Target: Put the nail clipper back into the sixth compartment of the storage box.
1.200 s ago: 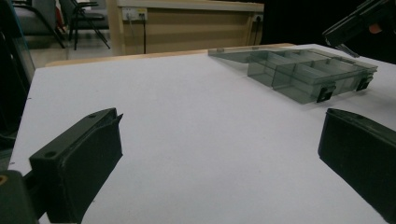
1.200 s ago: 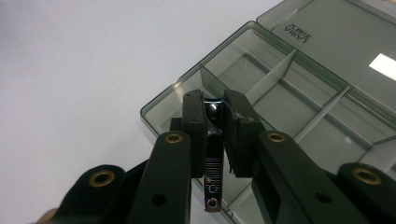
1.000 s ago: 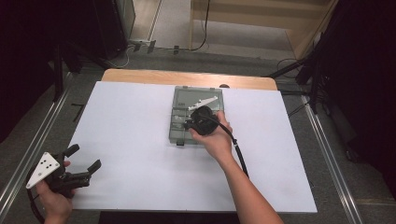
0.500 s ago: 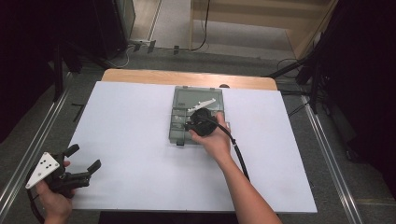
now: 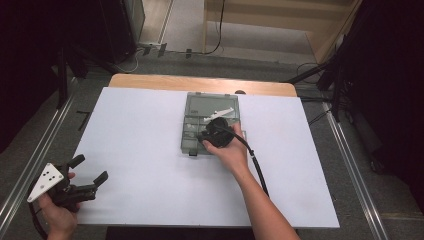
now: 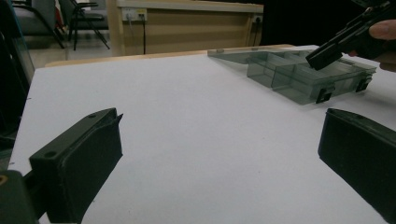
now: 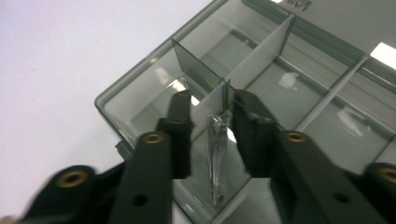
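Between right gripper (image 7: 212, 128) fingers, slim clear lure (image 7: 218, 154), boxed

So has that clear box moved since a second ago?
No. The box lies at the same spot against the table's wooden edge; the right gripper, its jaws just opening, hangs over a clear piece in it.

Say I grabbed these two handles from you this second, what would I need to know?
Left gripper: jaws open, empty, at the table's near left corner.
Right gripper: over the compartment box, jaws just opening; a slim clear piece lies between them, apparently released.
Done: piece seems set in a compartment.
Left: lift the right gripper clear; the lid is open, probably to close.
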